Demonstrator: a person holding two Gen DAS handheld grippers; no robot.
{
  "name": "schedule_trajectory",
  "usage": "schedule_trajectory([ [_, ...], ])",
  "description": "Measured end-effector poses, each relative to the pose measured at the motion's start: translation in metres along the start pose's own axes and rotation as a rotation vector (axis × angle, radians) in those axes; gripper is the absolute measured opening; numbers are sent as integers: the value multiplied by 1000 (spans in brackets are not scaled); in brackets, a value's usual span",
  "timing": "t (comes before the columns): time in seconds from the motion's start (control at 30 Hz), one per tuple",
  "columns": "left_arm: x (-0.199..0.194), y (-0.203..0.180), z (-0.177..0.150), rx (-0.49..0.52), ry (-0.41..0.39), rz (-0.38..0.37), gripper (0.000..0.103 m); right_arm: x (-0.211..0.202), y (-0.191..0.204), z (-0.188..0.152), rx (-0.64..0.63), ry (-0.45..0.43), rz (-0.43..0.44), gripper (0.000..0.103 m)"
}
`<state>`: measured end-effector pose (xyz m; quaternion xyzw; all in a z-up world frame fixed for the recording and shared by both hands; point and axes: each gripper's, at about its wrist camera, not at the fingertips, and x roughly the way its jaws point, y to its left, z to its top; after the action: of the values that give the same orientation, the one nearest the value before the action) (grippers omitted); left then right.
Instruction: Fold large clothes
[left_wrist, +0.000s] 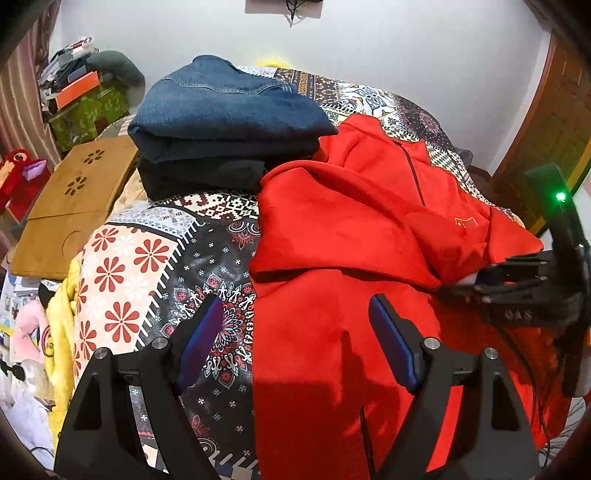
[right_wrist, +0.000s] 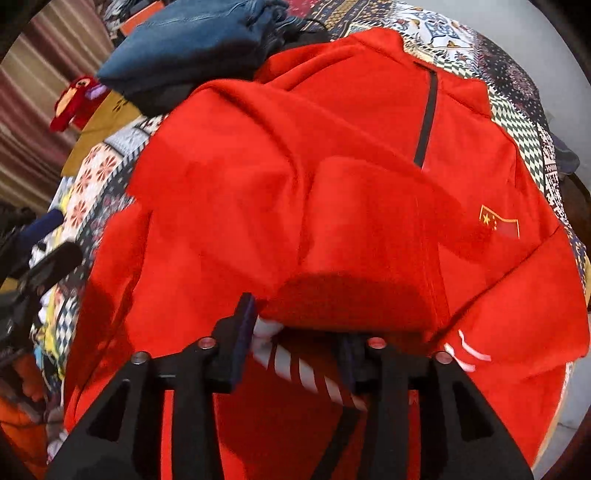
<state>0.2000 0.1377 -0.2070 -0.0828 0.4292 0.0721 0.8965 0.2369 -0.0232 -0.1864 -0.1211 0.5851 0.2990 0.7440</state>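
The red jacket is spread across the patterned bedspread, one sleeve folded over its chest, just right of the folded jeans stacked on something dark. The right gripper sits at the sleeve's red-and-white striped cuff; the cuff lies between its part-open jaws, and I honestly can't tell if the pads grip it. The left gripper hangs wide, empty, above the jacket's left edge.
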Motion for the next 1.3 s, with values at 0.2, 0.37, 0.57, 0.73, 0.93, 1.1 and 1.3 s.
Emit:
schedule_trajectory([
  [0.2,-4,-21,8,49,-11,8,80,-45,-13,-19,-4,-101,11,38],
  [0.37,-4,-53,19,130,-21,2,81,-81,-40,-40,50,-239,-70,38],
  [0.57,16,-106,28,265,8,-21,81,-105,-85,-63,138,-312,-212,39],
  [0.73,49,-146,23,397,67,-13,82,-110,-123,-80,250,-325,-207,39],
  [0.93,95,-179,14,538,117,79,82,-104,-151,-98,368,-327,-162,39],
  [1.1,105,-191,25,583,44,139,82,-100,-158,-108,392,-315,-168,39],
  [1.3,95,-162,52,498,-57,213,82,-98,-160,-110,401,-315,-160,39],
])
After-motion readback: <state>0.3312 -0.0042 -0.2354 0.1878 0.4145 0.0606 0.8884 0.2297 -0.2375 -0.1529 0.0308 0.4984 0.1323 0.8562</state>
